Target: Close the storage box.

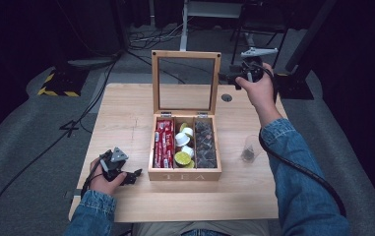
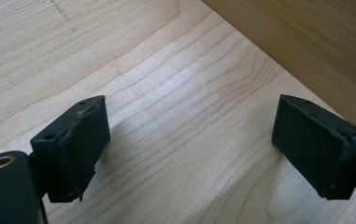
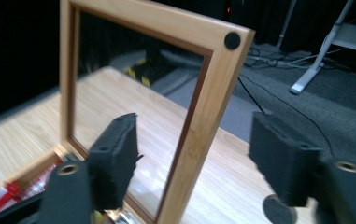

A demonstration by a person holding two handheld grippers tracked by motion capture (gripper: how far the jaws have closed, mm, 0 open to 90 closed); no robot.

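A wooden tea box [image 1: 185, 174] stands mid-table with its glass-paned lid [image 1: 214, 78] upright. It holds red packets [image 1: 164, 142], white and green capsules [image 1: 184, 145] and dark packets [image 1: 205, 145]. My right gripper [image 1: 227, 77] is raised beside the lid's right edge. In the right gripper view the lid's wooden side rail [image 3: 213, 88] stands between the jaws of the right gripper [image 3: 194, 149], with gaps on both sides. My left gripper [image 1: 135, 176] rests low by the box's front left corner. It is open over bare table [image 2: 189, 135], with the box wall [image 2: 306, 42] just beyond.
A clear plastic cup [image 1: 248, 149] with something dark in it stands right of the box, under my right forearm. A round dark grommet [image 1: 227, 98] sits in the table [image 1: 126, 118] behind the box. Cables and stand legs lie on the floor beyond the far edge.
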